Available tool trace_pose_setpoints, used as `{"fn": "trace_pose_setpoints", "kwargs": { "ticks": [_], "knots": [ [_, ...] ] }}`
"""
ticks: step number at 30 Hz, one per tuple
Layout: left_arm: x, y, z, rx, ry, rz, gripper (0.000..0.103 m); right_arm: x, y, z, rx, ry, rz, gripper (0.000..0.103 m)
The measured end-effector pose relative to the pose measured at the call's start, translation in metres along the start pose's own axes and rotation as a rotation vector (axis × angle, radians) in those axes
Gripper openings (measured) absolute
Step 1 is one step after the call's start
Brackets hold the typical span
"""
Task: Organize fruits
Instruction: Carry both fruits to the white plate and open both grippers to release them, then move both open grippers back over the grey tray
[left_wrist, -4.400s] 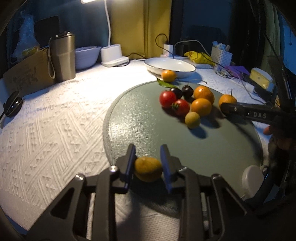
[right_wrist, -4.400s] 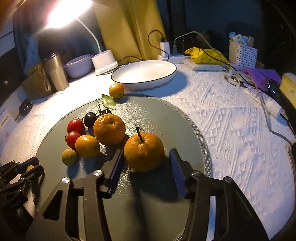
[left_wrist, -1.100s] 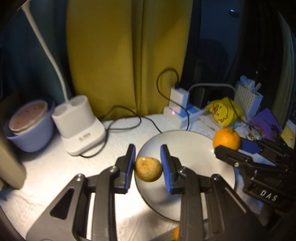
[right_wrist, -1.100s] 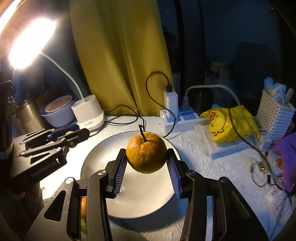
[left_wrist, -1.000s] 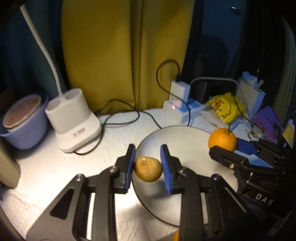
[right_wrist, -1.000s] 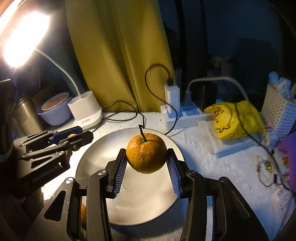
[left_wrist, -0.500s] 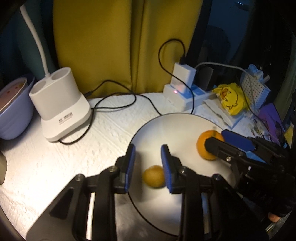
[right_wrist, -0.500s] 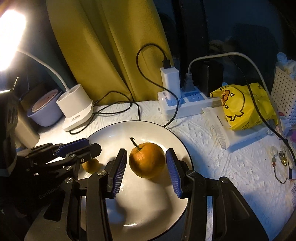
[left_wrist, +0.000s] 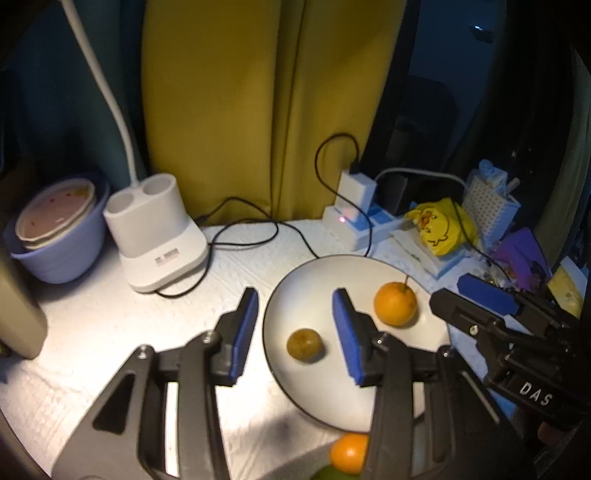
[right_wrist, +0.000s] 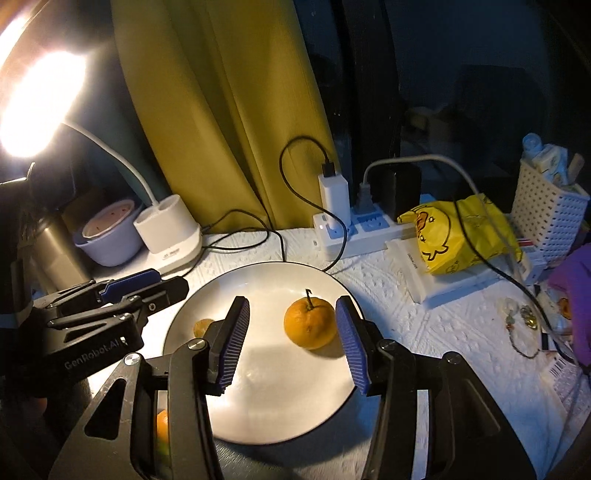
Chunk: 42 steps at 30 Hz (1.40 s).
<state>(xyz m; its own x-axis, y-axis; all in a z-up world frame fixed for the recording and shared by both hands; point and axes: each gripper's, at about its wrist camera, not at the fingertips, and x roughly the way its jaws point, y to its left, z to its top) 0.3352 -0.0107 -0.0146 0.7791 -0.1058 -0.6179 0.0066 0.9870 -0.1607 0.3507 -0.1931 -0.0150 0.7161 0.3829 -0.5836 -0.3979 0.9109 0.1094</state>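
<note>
A white plate (left_wrist: 325, 280) holds a small yellow-brown fruit (left_wrist: 304, 345) and a stemmed orange (left_wrist: 395, 308). My left gripper (left_wrist: 294, 297) hovers over the plate's left part. Its jaws are opening, and the small fruit lies free on the plate below the gap. In the right wrist view my right gripper (right_wrist: 291, 306) hangs above the plate (right_wrist: 277, 387), its jaws also opening. The orange (right_wrist: 310, 323) rests on the plate between the pads, touching neither. The left gripper (right_wrist: 171, 282) reaches in from the left, and the small fruit (right_wrist: 203, 326) is half hidden behind a finger.
Behind the plate stand a white lamp base (left_wrist: 159, 236), a lavender bowl (left_wrist: 55, 236), a power strip (left_wrist: 354, 221) with cables, a yellow duck bag (left_wrist: 439, 225) and a white basket (right_wrist: 546, 218). Another orange (left_wrist: 349, 456) lies just in front of the plate.
A second ago each gripper held its fruit above the plate. Both fruits now lie on the plate, let go. Both pairs of jaws have widened and both grippers have lifted a little.
</note>
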Motion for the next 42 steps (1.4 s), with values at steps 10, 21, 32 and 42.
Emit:
{"fn": "trace_pose_setpoints", "kwargs": {
  "ticks": [10, 21, 32, 42],
  "knots": [
    [-0.055, -0.001, -0.015, -0.004, -0.054, -0.002, 0.047, -0.047, 0.016, -0.014, -0.017, -0.03, 0.002, 0.051],
    [-0.103, -0.001, -0.044, -0.025, -0.079, -0.012, 0.07, -0.09, 0.03, -0.041, -0.039, -0.039, 0.01, 0.051],
    [-0.124, 0.0, -0.078, -0.034, -0.051, 0.0, 0.07, -0.11, 0.043, -0.072, -0.048, -0.01, 0.029, 0.051],
    [-0.13, 0.0, -0.112, -0.049, -0.004, -0.001, 0.07, -0.116, 0.053, -0.101, -0.053, 0.04, 0.049, 0.051]
  ]
}}
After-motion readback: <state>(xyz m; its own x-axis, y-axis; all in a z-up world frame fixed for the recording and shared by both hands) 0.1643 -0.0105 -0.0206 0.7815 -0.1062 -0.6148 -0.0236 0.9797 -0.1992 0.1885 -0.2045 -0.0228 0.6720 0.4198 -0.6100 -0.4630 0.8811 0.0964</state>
